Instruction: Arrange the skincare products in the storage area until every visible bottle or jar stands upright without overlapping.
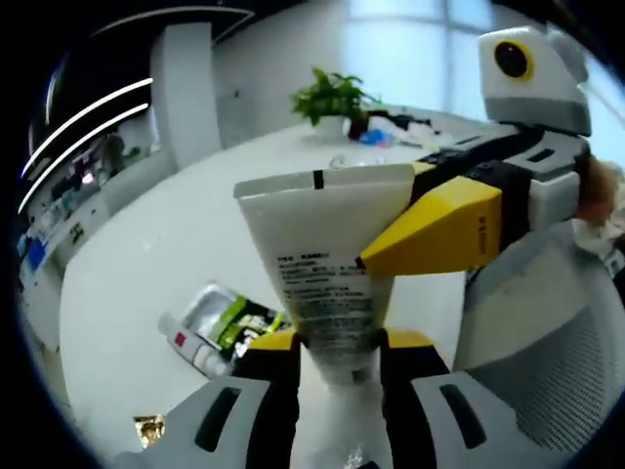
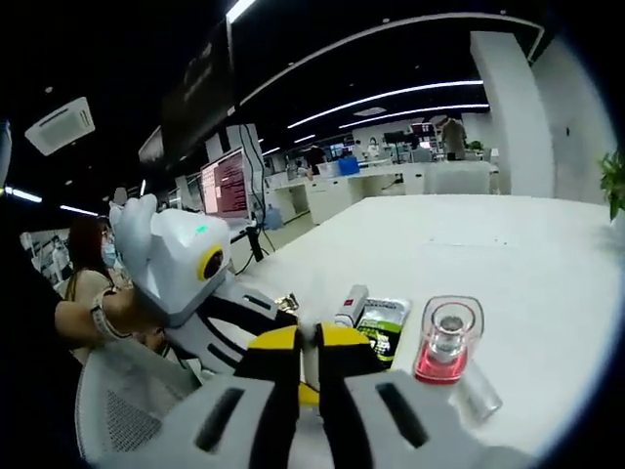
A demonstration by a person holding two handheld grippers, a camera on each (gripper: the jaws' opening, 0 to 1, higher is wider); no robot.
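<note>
Nearest in the left gripper view, the left gripper [image 1: 337,357] has its yellow-tipped jaws narrowed around the lower end of a white tube [image 1: 327,259], which stands up from them with its flat crimped end on top and printed text facing the camera. The right gripper [image 1: 430,234] reaches in from the right, one yellow jaw tip lying against the tube's right side. Beyond, on the white table [image 1: 146,264], a green-and-black sachet [image 1: 229,318] and a small white tube with a red mark [image 1: 190,347] lie flat, just beside each other. A potted plant [image 1: 332,98] stands at the far edge.

In the right gripper view, the right gripper [image 2: 308,357] shows its jaws close together, with a sliver of something pale between them; what it is cannot be told here. This view also shows a clear pink-based bottle [image 2: 447,342] lying on its side to the right, near the sachet [image 2: 379,324] and small tube [image 2: 350,305]. Broad bare tabletop [image 2: 459,239] stretches beyond them to the far edge.
</note>
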